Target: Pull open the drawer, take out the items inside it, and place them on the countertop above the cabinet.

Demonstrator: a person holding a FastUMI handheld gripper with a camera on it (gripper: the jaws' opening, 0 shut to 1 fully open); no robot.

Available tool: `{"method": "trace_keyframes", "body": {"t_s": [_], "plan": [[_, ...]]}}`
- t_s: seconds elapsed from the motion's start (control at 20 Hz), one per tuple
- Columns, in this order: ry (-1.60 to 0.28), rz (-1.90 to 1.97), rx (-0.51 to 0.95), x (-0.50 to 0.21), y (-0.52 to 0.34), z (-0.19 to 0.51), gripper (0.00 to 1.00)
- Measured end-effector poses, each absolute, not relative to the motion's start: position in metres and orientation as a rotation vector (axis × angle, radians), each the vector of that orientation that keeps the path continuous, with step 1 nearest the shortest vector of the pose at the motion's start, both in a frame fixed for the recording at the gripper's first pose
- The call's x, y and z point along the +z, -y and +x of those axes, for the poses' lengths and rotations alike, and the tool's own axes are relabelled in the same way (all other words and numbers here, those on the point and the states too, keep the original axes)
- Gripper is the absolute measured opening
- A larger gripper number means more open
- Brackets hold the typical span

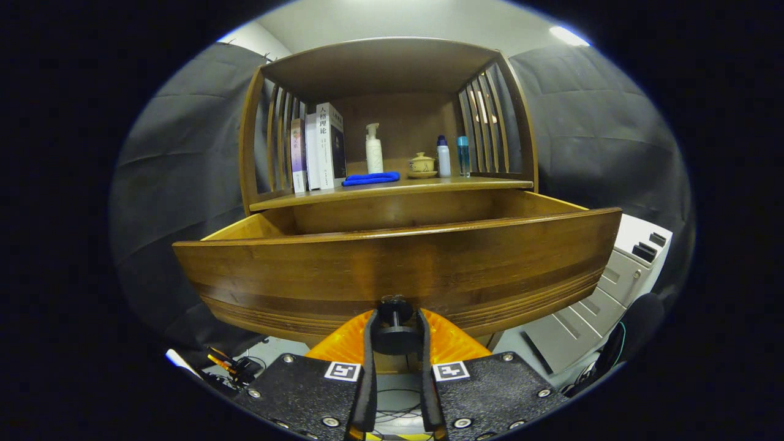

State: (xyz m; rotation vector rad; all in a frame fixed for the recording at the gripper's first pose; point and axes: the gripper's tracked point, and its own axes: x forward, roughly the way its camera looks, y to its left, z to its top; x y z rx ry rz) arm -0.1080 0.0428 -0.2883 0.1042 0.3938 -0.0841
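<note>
Wooden drawer [398,269] stands pulled out from the cabinet [392,92], its broad front panel facing the camera just beyond the fingers. Its inside is hidden behind that panel — contents cannot be told.

Gripper [395,343]: orange fingers [346,340] pinch the drawer's small black knob [395,321], one on each side, both pads pressed against it. Knob sits at the lower middle of the drawer front.

Surface [392,187] above the drawer, under the cabinet's curved top and between slatted sides:
- books [318,147] upright at the left, leaning against the slats
- blue cloth [370,178] lying flat just right of the books, near the front edge
- white pump bottle [373,149] upright behind the cloth
- small lidded cup [422,164] on a saucer, right of the pump bottle
- white bottle [443,157] with a dark cap, just beside the cup
- clear bottle [463,155] with a blue cap, just right of it, near the right slats

Black cloth wall hangs on both sides of the cabinet. Grey filing cabinet [612,288] stands low to the right of the drawer — cables [612,349] lie on the floor near it.
</note>
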Motion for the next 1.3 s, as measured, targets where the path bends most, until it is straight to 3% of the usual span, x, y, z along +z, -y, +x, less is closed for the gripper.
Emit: {"method": "trace_keyframes", "body": {"t_s": [0.4, 0.55, 0.9, 1.3], "plan": [[-0.413, 0.105, -0.066, -0.289, -0.043, -0.109, 0.29], [-0.428, 0.103, -0.037, -0.292, -0.045, -0.113, 0.38], [-0.257, 0.146, -0.022, -0.220, -0.029, -0.111, 0.95], [-0.369, -0.091, -0.051, -0.166, -0.019, -0.061, 0.95]]}}
